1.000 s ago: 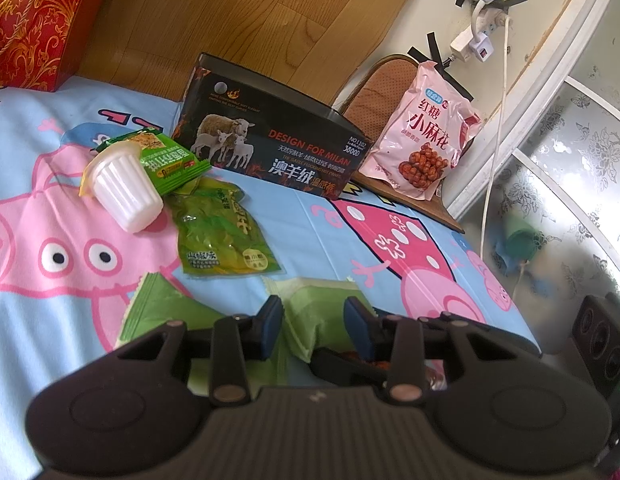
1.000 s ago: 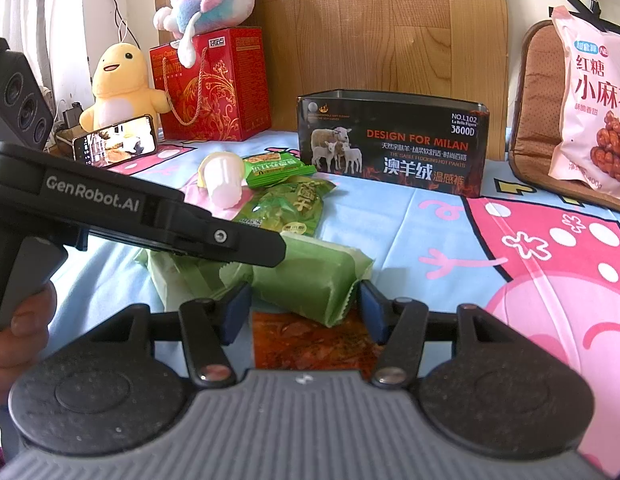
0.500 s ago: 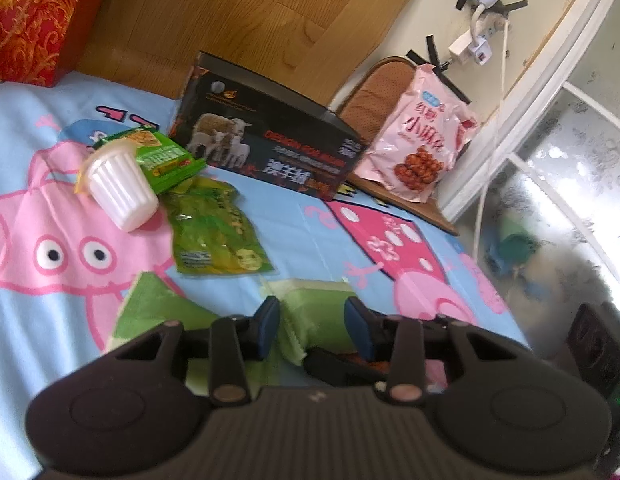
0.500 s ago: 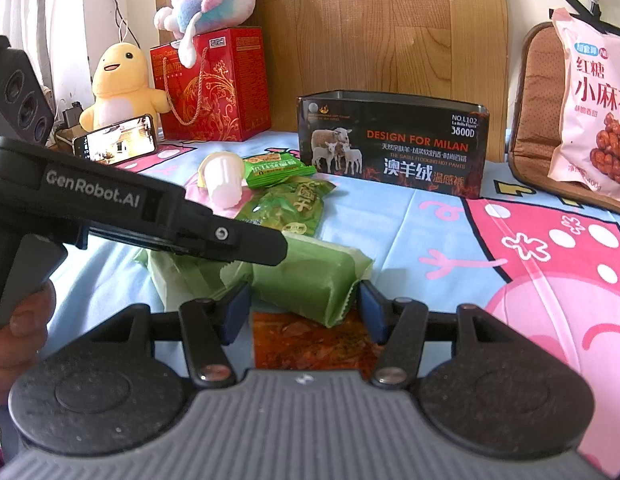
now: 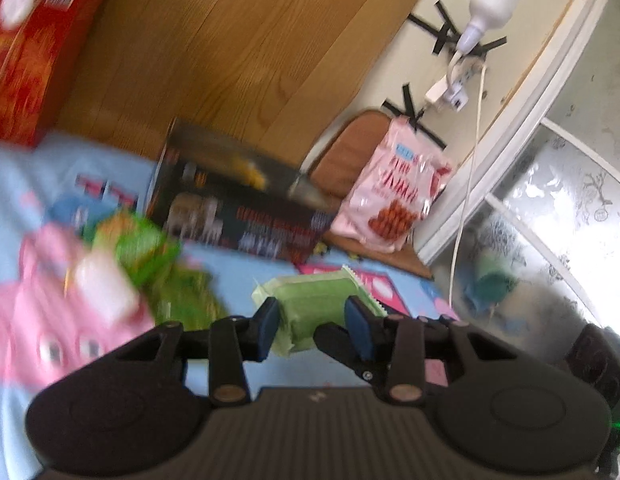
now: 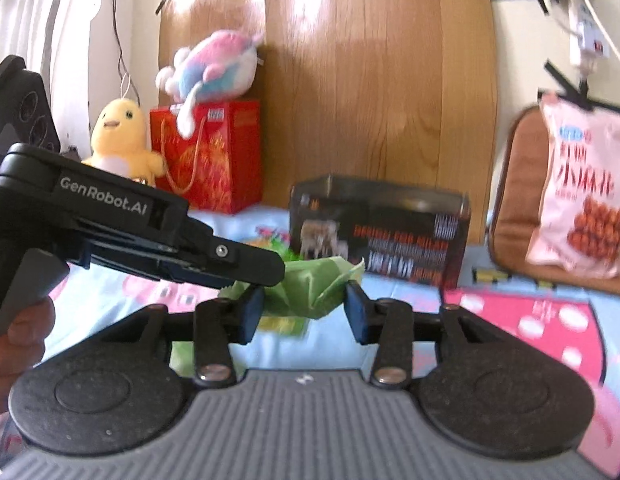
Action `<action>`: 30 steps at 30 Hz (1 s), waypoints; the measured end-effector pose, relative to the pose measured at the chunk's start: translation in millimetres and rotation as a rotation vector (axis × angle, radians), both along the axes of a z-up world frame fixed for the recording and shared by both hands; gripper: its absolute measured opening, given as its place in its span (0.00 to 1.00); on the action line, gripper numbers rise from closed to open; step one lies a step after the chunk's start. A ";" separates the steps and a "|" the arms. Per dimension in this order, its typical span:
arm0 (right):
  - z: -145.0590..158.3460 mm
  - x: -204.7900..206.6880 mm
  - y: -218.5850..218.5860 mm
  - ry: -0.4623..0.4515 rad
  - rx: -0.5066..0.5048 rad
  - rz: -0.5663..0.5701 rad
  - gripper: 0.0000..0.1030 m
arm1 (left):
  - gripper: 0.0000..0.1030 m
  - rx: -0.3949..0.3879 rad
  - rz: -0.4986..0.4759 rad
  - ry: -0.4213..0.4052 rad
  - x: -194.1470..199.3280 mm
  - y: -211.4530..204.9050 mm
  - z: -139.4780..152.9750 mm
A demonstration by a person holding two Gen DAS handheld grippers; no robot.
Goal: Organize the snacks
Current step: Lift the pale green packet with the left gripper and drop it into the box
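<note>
Two grippers show here, and one green snack pack (image 5: 316, 306) sits between them. The left gripper (image 5: 313, 326) has its two blue-tipped fingers on either side of the green snack pack, and the pack looks pinched there, lifted off the blue cartoon sheet (image 5: 238, 264). In the right wrist view the same pack (image 6: 310, 288) sticks out past the tip of the left gripper (image 6: 246, 264), which comes in from the left side. The right gripper (image 6: 304, 312) has its jaws spread wide, and the crinkly end of the pack lies in the gap. I cannot tell if its fingers (image 6: 252, 314) touch the wrapper. Past the left gripper, far ahead, stands a dark box (image 5: 234, 208) with sheep on it. To the right of that box a pink snack bag (image 5: 394, 200) leans on a brown cushion (image 5: 350, 156). Ahead and to the left of the left gripper lie more green packets (image 5: 150, 248) and a white cup (image 5: 104, 284), all blurry. Ahead of the right gripper the dark box (image 6: 378, 232) stands too, with the pink snack bag (image 6: 582, 200) far off to the right. A red gift bag (image 6: 208, 156), a yellow chick toy (image 6: 120, 136) and a pink and blue plush toy (image 6: 212, 66) are far ahead on the left. A hand (image 6: 20, 340) grips the handle of the left gripper.
</note>
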State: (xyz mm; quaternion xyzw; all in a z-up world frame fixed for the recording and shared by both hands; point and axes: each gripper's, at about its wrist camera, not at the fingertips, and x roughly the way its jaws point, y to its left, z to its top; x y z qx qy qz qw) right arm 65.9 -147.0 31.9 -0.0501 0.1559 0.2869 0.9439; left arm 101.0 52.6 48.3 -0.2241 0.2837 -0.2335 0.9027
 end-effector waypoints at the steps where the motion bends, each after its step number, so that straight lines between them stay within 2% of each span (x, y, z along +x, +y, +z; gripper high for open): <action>1: 6.2 6.1 2.1 -0.027 -0.007 -0.001 0.45 | 0.35 0.008 0.003 -0.018 8.6 0.1 8.1; 5: 31.5 38.3 12.5 -0.128 -0.034 -0.003 0.45 | 0.38 0.038 0.027 -0.094 53.1 3.4 39.2; 7: 43.0 67.0 17.4 -0.143 -0.027 -0.006 0.45 | 0.38 0.054 0.044 -0.103 77.3 5.2 45.9; 11: 47.2 125.4 27.2 -0.088 -0.017 -0.016 0.49 | 0.41 0.054 0.052 -0.038 126.1 13.0 38.7; 13: 40.7 150.5 34.0 -0.025 -0.037 -0.031 0.59 | 0.41 0.071 0.061 0.009 139.5 20.4 33.4; 15: 35.9 160.1 34.1 0.012 -0.044 -0.069 0.59 | 0.41 0.054 0.084 -0.010 130.0 39.9 35.9; 18: 34.1 151.6 17.6 0.047 0.035 -0.067 0.59 | 0.45 0.021 0.135 -0.028 99.7 78.0 35.0; 21: 25.9 130.5 15.2 0.119 0.074 0.039 0.58 | 0.45 0.016 0.174 0.008 75.0 104.6 20.7; 23: 14.3 117.0 27.9 0.180 0.039 0.133 0.58 | 0.45 0.030 0.191 0.056 67.3 111.4 5.8; 25: 1.2 105.7 50.5 0.227 -0.024 0.222 0.57 | 0.45 0.004 0.190 0.121 60.6 112.9 -12.8; 30: -14.4 91.4 102.8 0.248 -0.156 0.313 0.57 | 0.44 -0.056 0.191 0.181 35.6 107.3 -47.2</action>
